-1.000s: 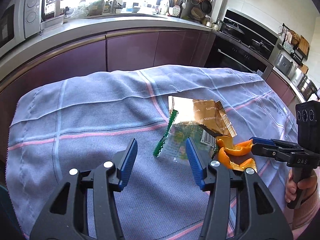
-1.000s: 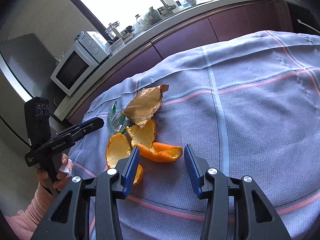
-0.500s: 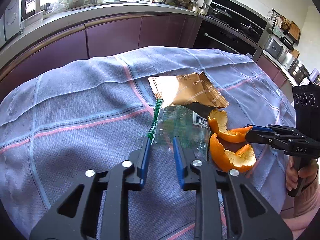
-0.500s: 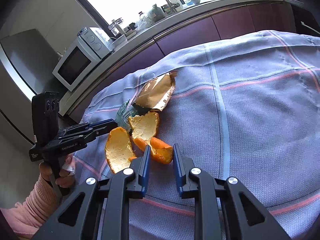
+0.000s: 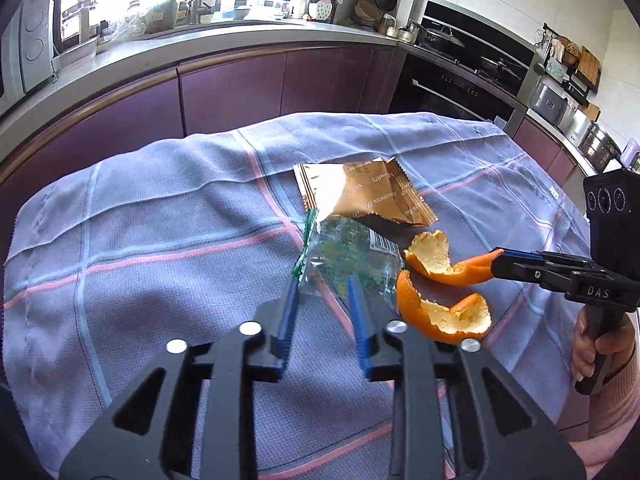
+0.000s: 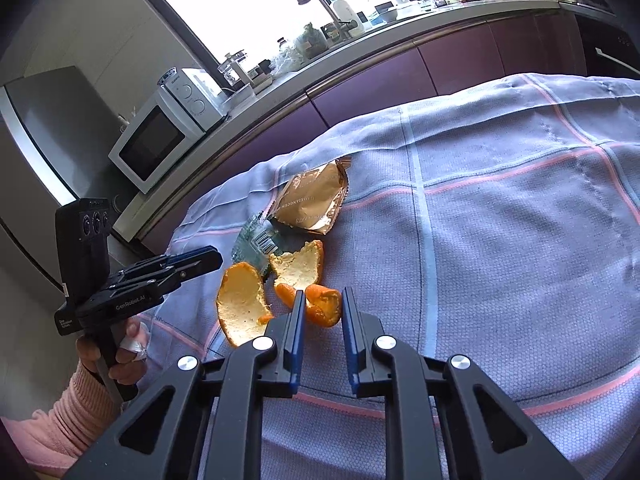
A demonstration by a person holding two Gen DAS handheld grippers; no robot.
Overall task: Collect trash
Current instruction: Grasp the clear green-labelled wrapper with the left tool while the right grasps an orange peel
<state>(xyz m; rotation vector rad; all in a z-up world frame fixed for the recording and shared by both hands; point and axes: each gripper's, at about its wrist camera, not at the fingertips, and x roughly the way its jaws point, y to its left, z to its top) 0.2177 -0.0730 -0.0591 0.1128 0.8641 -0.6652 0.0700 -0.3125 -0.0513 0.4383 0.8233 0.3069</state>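
A clear green-printed plastic wrapper (image 5: 348, 256) lies on the checked cloth; my left gripper (image 5: 322, 286) is closed on its near edge. A gold foil wrapper (image 5: 364, 196) lies just behind it. Two orange peels lie to the right: a far one (image 5: 444, 260) and a near one (image 5: 444, 312). My right gripper (image 6: 322, 300) is shut on the tip of the far orange peel (image 6: 320, 300); it also shows in the left wrist view (image 5: 500, 260). In the right wrist view the other peel (image 6: 240, 304), the clear wrapper (image 6: 256, 244) and the gold wrapper (image 6: 312, 200) show, with the left gripper (image 6: 216, 258).
The table is covered by a blue-grey cloth (image 5: 160, 240) with pink and blue lines. Behind it runs a purple-fronted kitchen counter (image 5: 240, 76) with a sink, a microwave (image 6: 160, 140) at left and an oven (image 5: 460, 80) at right.
Both grippers have closed from wide open. The left one came forward onto the clear wrapper's edge; the right one came forward and shut on the orange peel.
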